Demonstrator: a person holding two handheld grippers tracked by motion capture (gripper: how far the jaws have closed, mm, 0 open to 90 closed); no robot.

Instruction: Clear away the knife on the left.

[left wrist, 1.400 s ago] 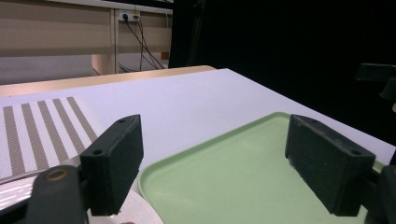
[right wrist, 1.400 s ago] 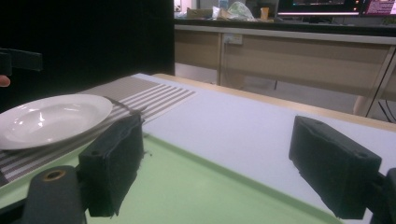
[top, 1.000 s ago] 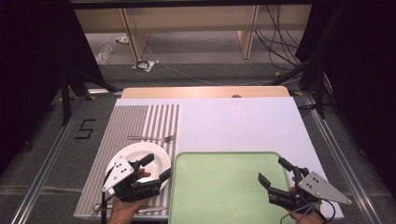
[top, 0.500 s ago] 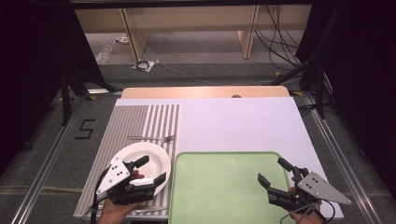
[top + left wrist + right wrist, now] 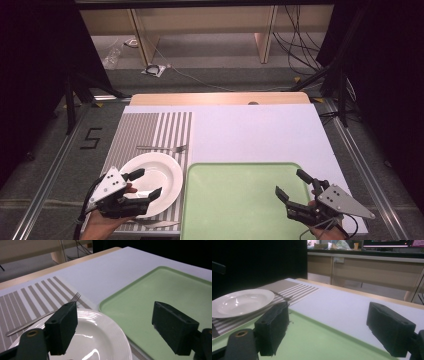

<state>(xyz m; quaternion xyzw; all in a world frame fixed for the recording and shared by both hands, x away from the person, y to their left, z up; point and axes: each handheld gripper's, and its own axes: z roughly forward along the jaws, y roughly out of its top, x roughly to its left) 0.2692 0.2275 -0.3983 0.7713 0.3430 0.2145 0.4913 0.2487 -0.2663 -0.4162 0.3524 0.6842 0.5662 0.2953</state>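
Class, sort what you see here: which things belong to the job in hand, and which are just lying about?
In the job: left gripper, open over the white plate; right gripper, open over the green tray.

Lying about: fork, striped placemat, knife at the mat's near edge.

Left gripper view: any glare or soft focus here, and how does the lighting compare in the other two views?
Left gripper view: bright glare patches on the white plate; the near black jaws look soft, the fork fairly sharp. Right gripper view: dim, near jaws blurred, background desk brighter. High view: table evenly lit, dark surroundings at both sides, a slight sheen on the plate.
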